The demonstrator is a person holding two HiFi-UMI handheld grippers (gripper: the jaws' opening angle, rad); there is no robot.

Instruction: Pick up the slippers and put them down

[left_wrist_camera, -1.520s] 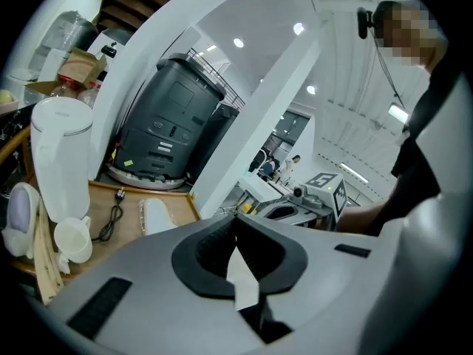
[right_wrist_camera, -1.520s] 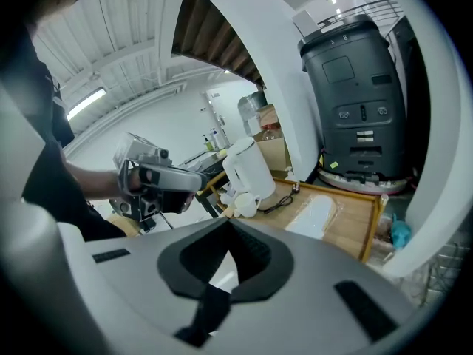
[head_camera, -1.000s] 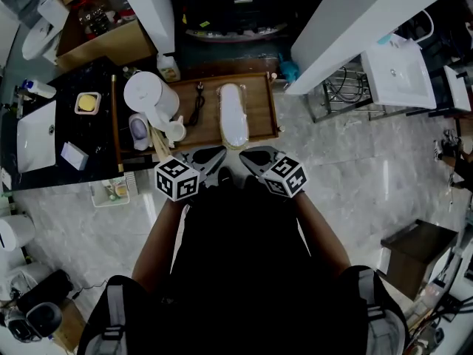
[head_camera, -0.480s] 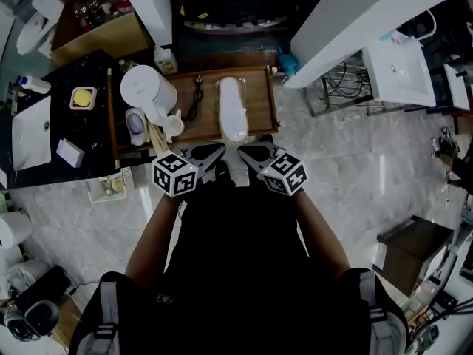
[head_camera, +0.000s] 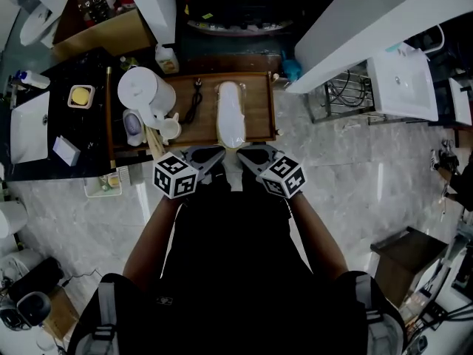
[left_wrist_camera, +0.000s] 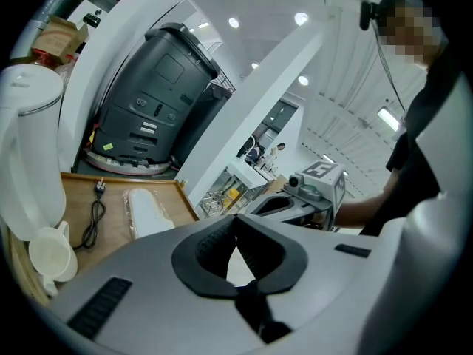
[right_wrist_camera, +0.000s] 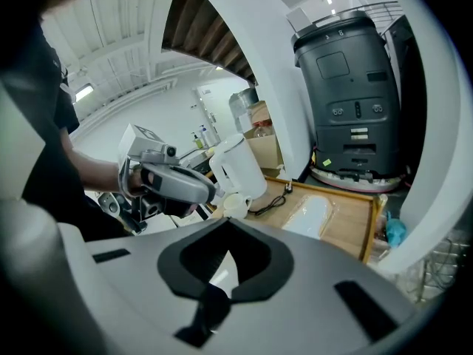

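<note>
On wood tray (head_camera: pixel 259 98): white kettle (head_camera: pixel 146 95), cup (head_camera: pixel 171 129) just beside, blk cord (head_camera: pixel 196 108) (plug at far end)

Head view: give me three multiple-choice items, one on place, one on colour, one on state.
1. The white plastic-wrapped slippers lie: A on the wooden tray; B on a bed; C on a chair.
2. The tall plastic kettle is: A black; B white; C red.
3. The right hand-held gripper is: A wide open; B shut on a slipper; C shut, empty.
1 A: they rest on the wood beside the black cord. 2 B: its body is white throughout. 3 C: its jaws meet, nothing between.
</note>
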